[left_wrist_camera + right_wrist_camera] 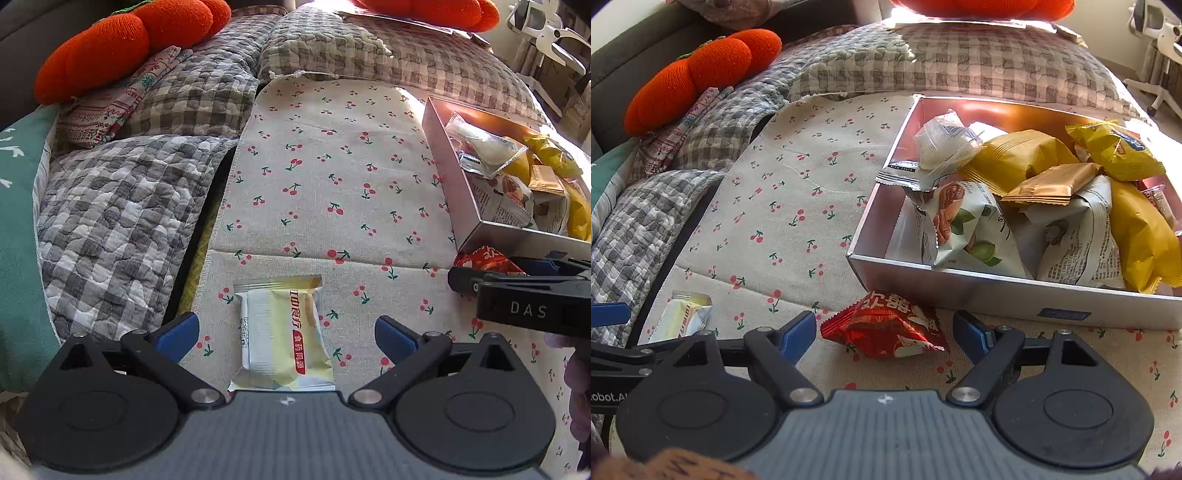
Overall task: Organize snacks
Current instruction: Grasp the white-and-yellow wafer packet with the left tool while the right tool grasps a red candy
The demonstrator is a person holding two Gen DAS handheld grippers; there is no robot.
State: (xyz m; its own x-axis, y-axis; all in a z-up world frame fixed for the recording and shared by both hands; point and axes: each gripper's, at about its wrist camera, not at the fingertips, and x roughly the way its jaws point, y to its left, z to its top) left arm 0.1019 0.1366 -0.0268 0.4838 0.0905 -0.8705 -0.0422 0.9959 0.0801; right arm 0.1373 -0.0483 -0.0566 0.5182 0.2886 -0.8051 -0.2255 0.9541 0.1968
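Observation:
A pale yellow and white snack packet (284, 332) lies flat on the cherry-print cloth (332, 184), between the fingers of my left gripper (286, 332). That gripper is open, both pads clear of the packet. A crinkled red packet (882, 325) lies just in front of the silver box (997, 295). My right gripper (885, 332) straddles it with small gaps at both blue pads, so it is open. The box holds several yellow, white and gold snack bags (1027, 158). The red packet (484, 256) also shows at the right of the left wrist view.
Grey checked quilts (122, 221) bunch up on the left of the cloth. Orange knitted pumpkin cushions (122, 40) lie at the back left, another at the top (982, 7). A white chair base (1156, 85) stands far right.

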